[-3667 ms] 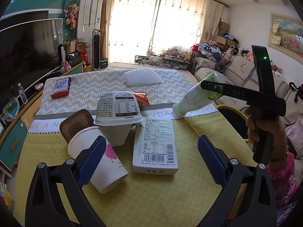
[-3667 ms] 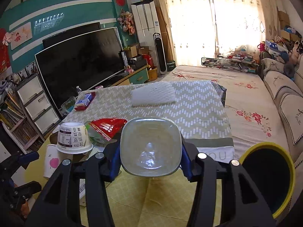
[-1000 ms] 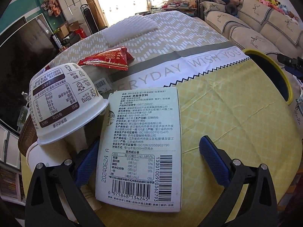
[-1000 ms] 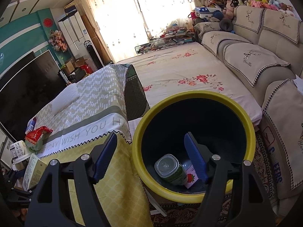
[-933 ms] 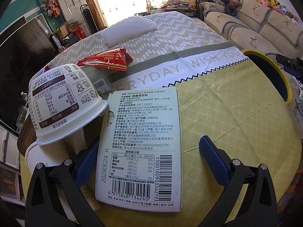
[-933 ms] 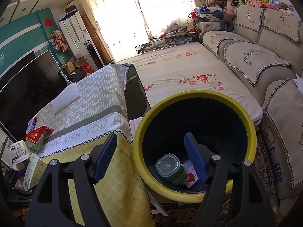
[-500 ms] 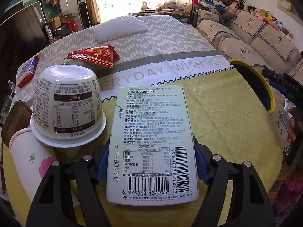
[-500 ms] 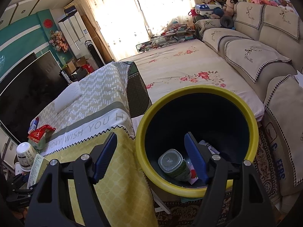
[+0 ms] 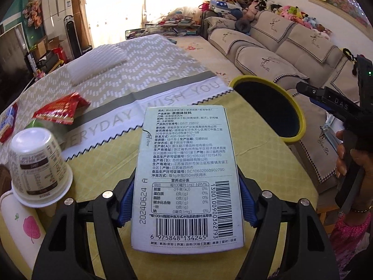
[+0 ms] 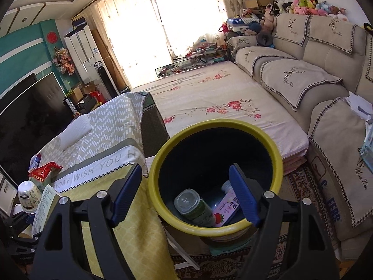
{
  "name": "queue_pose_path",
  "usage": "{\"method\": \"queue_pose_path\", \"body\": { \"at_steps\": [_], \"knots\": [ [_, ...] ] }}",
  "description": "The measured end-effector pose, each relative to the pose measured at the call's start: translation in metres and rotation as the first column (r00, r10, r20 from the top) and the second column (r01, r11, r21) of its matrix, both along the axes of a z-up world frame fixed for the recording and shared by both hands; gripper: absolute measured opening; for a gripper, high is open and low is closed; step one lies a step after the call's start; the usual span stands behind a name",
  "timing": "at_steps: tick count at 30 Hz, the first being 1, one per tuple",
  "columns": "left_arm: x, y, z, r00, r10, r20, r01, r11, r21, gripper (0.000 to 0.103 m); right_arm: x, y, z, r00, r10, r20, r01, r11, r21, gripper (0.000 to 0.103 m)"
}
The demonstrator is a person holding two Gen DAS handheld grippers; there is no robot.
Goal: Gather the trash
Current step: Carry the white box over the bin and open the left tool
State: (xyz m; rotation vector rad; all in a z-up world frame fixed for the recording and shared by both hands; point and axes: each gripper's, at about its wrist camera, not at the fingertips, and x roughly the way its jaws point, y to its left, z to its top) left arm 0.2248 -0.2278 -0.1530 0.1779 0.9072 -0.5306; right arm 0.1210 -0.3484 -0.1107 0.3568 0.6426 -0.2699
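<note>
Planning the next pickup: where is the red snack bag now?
In the left wrist view the red snack bag lies on the patterned tablecloth at far left, beyond the upturned white cup.

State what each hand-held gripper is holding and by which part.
The left hand-held gripper clamps the pale green tea box by its two long side edges, near the barcode end. The right hand-held gripper holds nothing.

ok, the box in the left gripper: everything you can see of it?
The box is a flat, pale green-grey carton, apparently cardboard, its back printed with Chinese text, a nutrition table, two barcodes and a date stamp. It looks intact. The left gripper clamps its long edges between the blue fingers, lifted clear of the yellow tablecloth, far end toward the yellow-rimmed bin.
</note>
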Motion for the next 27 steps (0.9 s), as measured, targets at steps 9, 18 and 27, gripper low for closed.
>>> {"method": "queue_pose_path", "body": {
  "at_steps": [9, 18, 27],
  "knots": [
    [0.0, -0.1, 0.03, 0.971, -0.237, 0.035, 0.238, 0.971, -0.027, 0.071, -0.052, -0.058, 0.002, 0.979, -0.204, 0.009, 0.204, 0.979, -0.019, 0.074],
    [0.02, -0.209, 0.028, 0.927, -0.376, -0.005, 0.375, 0.927, -0.013, 0.071, -0.08, -0.089, -0.005, 0.96, -0.281, 0.0, 0.281, 0.96, -0.02, 0.074],
    [0.059, -0.254, 0.018, 0.943, -0.332, 0.009, 0.332, 0.943, -0.012, 0.086, -0.084, -0.1, -0.01, 0.951, -0.308, -0.02, 0.307, 0.951, -0.023, 0.074]
  ]
}}
